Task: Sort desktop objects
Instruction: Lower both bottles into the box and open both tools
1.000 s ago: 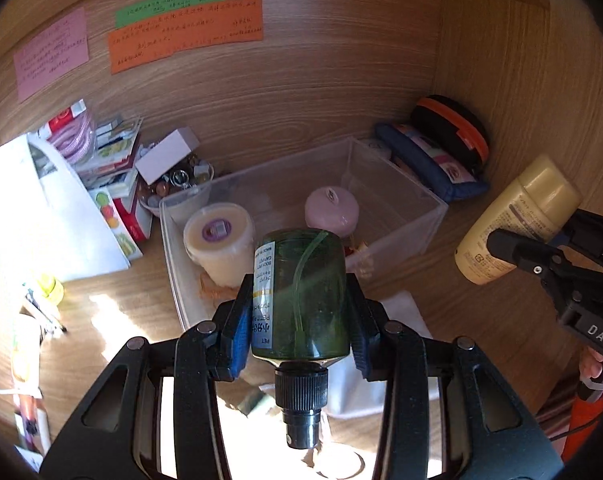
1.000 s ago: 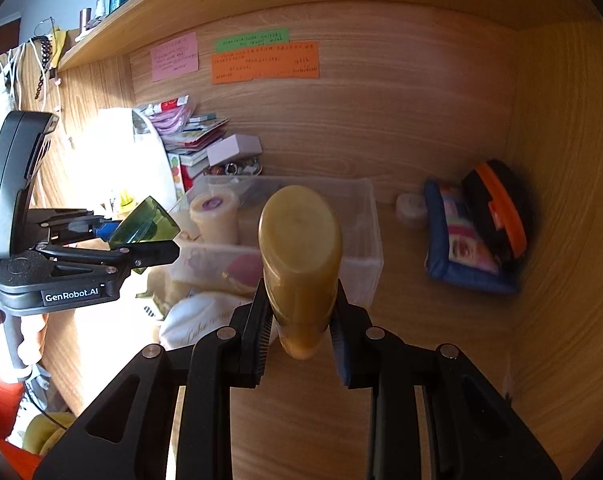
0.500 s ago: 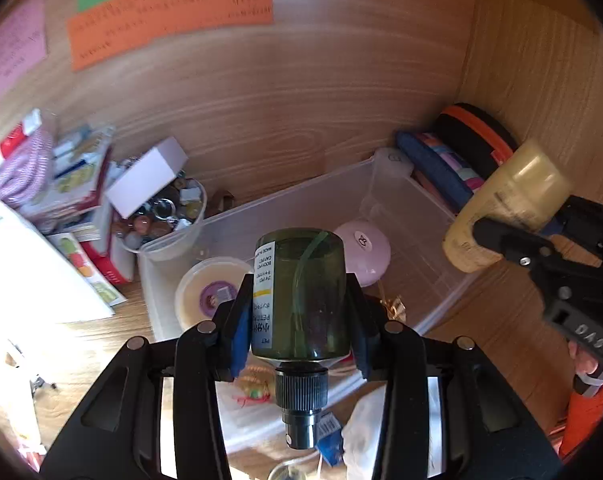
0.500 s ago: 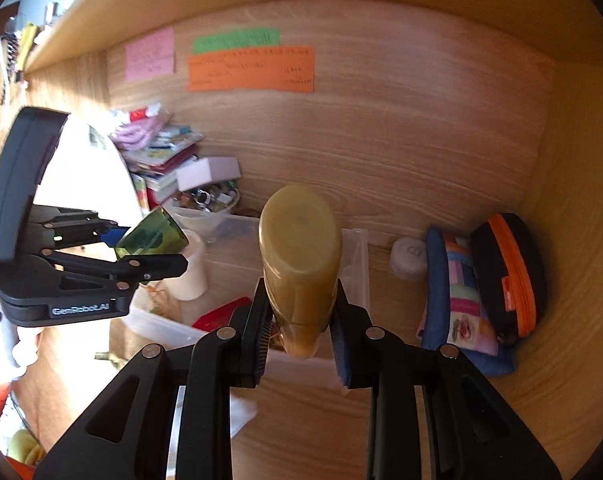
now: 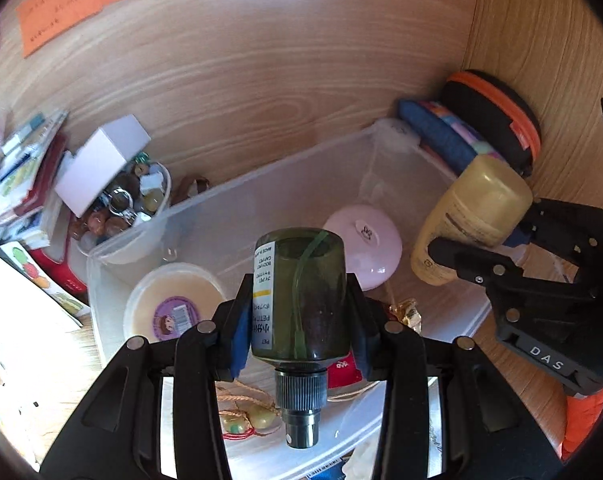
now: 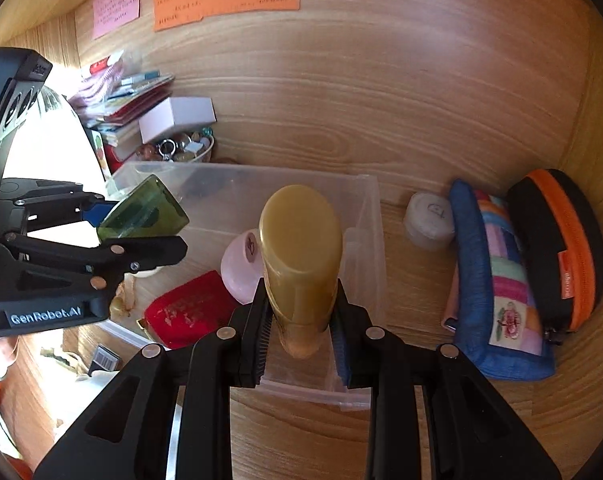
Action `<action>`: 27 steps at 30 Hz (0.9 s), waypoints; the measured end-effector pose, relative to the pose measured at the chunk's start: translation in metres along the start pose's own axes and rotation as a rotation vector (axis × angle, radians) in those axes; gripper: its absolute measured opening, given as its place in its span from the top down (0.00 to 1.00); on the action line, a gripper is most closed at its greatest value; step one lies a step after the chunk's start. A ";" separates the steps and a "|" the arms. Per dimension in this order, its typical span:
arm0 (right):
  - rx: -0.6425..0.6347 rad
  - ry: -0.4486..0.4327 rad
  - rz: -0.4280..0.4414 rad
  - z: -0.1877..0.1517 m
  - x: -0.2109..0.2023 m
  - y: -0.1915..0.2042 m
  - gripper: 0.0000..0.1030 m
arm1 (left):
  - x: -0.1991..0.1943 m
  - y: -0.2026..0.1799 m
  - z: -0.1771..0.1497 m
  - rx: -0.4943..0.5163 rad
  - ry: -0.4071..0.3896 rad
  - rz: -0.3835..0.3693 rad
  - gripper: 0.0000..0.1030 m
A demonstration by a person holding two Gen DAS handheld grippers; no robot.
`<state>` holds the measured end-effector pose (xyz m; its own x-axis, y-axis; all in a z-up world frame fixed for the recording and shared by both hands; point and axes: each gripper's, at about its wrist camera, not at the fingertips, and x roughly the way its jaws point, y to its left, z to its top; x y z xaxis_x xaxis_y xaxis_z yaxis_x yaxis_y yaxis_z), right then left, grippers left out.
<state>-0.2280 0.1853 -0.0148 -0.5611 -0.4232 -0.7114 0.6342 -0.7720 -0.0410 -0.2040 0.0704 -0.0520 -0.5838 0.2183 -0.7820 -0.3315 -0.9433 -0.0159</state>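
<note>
The left gripper (image 5: 301,316) is clamping a dark green bottle (image 5: 301,296) between its blue pads, base pointing away, ribbed black cap toward the camera. The bottle is hanging over the near left part of the clear plastic bin (image 5: 301,168). The right gripper (image 6: 301,312) is clamping a tan bottle (image 6: 301,256) with its jaws closed onto the bottle's sides; this bottle is hanging over the bin's right portion. Inside the bin, a pink round case (image 5: 365,244) is lying at centre, a cream tub with a purple label (image 5: 173,304) at left, and a red pouch (image 6: 189,308) toward the near side. A blue patchwork pouch (image 6: 497,280) and a black-and-orange case (image 6: 561,248) are leaning against the right wall, outside the bin. A bowl of trinkets (image 5: 121,208) is sitting at the bin's far left corner.
</note>
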 end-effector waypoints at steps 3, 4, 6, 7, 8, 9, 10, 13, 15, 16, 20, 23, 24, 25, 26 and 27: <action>-0.005 0.013 0.008 -0.003 0.004 0.000 0.77 | 0.000 -0.001 0.000 0.002 0.001 -0.003 0.60; -0.006 0.018 0.012 -0.003 0.006 0.001 0.77 | -0.001 -0.002 -0.001 0.005 -0.002 0.001 0.60; -0.009 0.003 0.009 -0.002 0.004 0.001 0.76 | -0.001 -0.004 -0.003 0.014 -0.007 0.014 0.59; -0.015 -0.007 0.001 -0.001 0.004 0.003 0.76 | -0.001 -0.006 -0.004 0.021 -0.010 0.017 0.57; -0.019 -0.020 -0.005 -0.001 0.002 0.004 0.76 | -0.001 -0.007 -0.005 0.028 -0.013 0.020 0.56; -0.024 -0.025 -0.013 -0.001 0.001 0.006 0.76 | -0.001 -0.008 -0.005 0.035 -0.015 0.023 0.53; -0.029 -0.029 -0.018 -0.001 0.001 0.006 0.76 | -0.001 -0.010 -0.006 0.042 -0.017 0.027 0.50; -0.042 -0.033 -0.042 -0.002 0.001 0.009 0.73 | 0.003 -0.015 -0.007 0.067 -0.024 0.043 0.43; -0.049 -0.035 -0.053 -0.002 0.002 0.011 0.69 | 0.003 -0.018 -0.008 0.079 -0.026 0.059 0.42; -0.052 -0.041 -0.065 -0.002 0.002 0.012 0.68 | 0.002 -0.019 -0.009 0.078 -0.032 0.070 0.42; -0.075 -0.069 -0.113 -0.004 -0.004 0.015 0.61 | -0.005 -0.023 -0.012 0.085 -0.055 0.103 0.42; -0.070 -0.093 -0.134 -0.004 -0.009 0.014 0.53 | -0.010 -0.025 -0.013 0.088 -0.074 0.115 0.40; -0.067 -0.100 -0.132 -0.004 -0.010 0.014 0.51 | -0.013 -0.026 -0.013 0.093 -0.084 0.125 0.39; -0.063 -0.104 -0.135 -0.004 -0.012 0.013 0.49 | -0.015 -0.026 -0.014 0.097 -0.094 0.134 0.38; -0.060 -0.109 -0.144 -0.004 -0.013 0.013 0.45 | -0.017 -0.026 -0.014 0.100 -0.103 0.142 0.38; -0.058 -0.115 -0.151 -0.004 -0.014 0.012 0.41 | -0.019 -0.026 -0.014 0.100 -0.110 0.146 0.37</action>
<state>-0.2104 0.1838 -0.0078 -0.7069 -0.3586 -0.6097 0.5661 -0.8036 -0.1837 -0.1741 0.0875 -0.0458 -0.7065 0.1121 -0.6988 -0.3064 -0.9385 0.1592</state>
